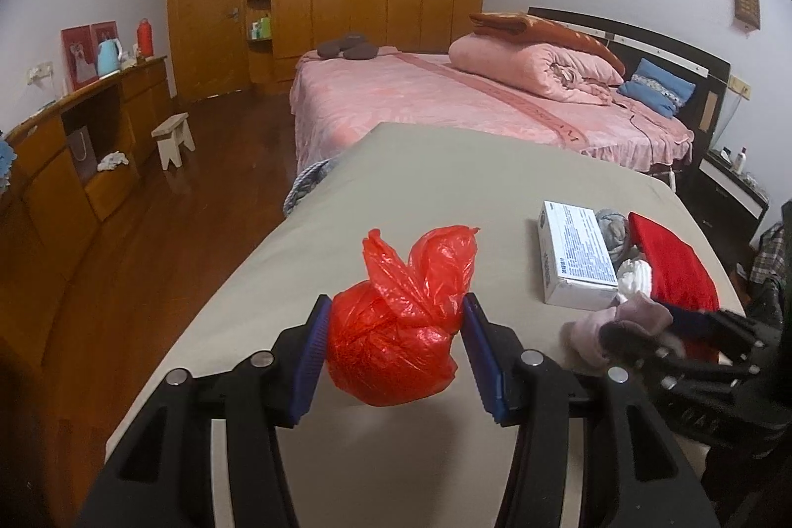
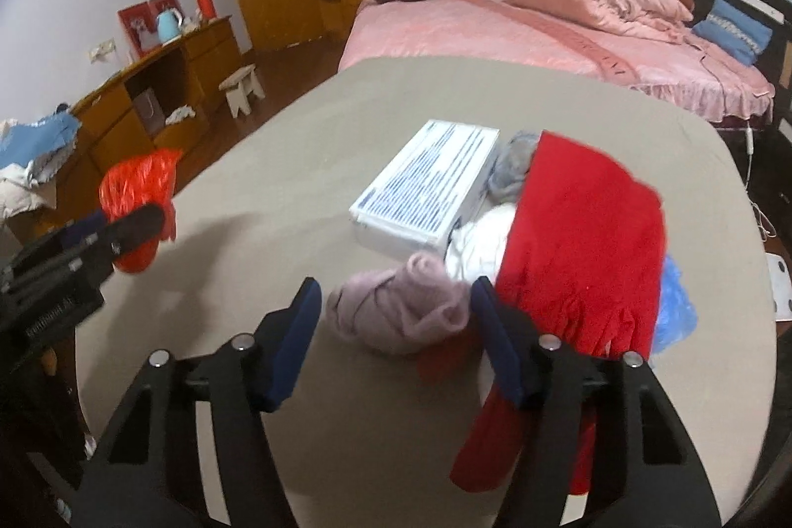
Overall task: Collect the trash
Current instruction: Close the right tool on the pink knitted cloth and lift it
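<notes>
Left wrist view: my left hand-held gripper [image 1: 393,342] clamps the knotted red trash bag [image 1: 396,330] above the worktop [image 1: 445,181]; my right hand-held gripper [image 2: 396,330], unclosed, straddles a pink sock [image 2: 401,310] to collect next.

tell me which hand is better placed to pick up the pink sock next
Right. The right tool already straddles the pink sock, its open fingers on either side. The left tool is occupied, clamped on the red bag further along the table.
</notes>
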